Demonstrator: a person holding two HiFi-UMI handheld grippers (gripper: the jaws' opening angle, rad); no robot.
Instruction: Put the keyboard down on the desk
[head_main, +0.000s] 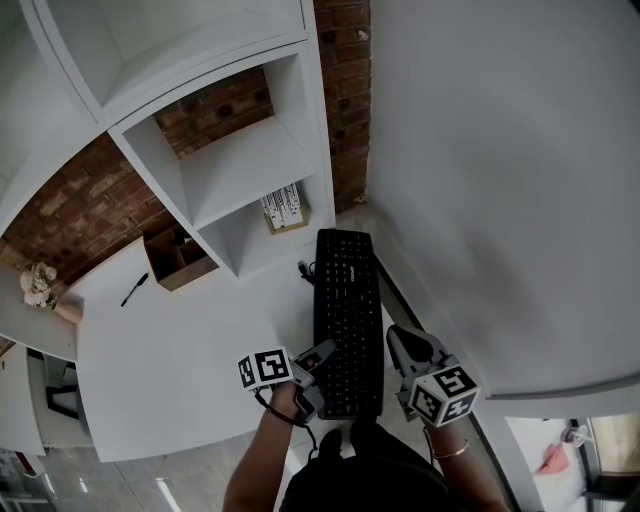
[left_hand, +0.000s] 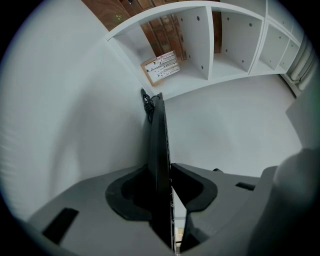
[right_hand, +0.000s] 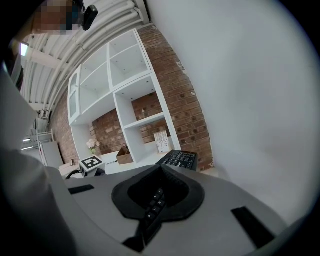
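Note:
A black keyboard (head_main: 347, 310) lies lengthwise over the right side of the white desk (head_main: 170, 340), its far end near the shelves. My left gripper (head_main: 318, 372) is shut on its near left edge. In the left gripper view the keyboard (left_hand: 160, 140) runs edge on between the jaws of the left gripper (left_hand: 165, 172), whose tips touch it. My right gripper (head_main: 395, 350) is shut on the near right edge. In the right gripper view the keyboard's keys (right_hand: 181, 159) show through the right gripper (right_hand: 157, 200). Whether the keyboard rests on the desk I cannot tell.
A white shelf unit (head_main: 230, 160) stands against a brick wall at the desk's far end. In it are a brown box (head_main: 180, 260) and a small box of cards (head_main: 285, 210). A pen (head_main: 134, 289) lies on the desk. A white wall (head_main: 500, 180) runs along the right.

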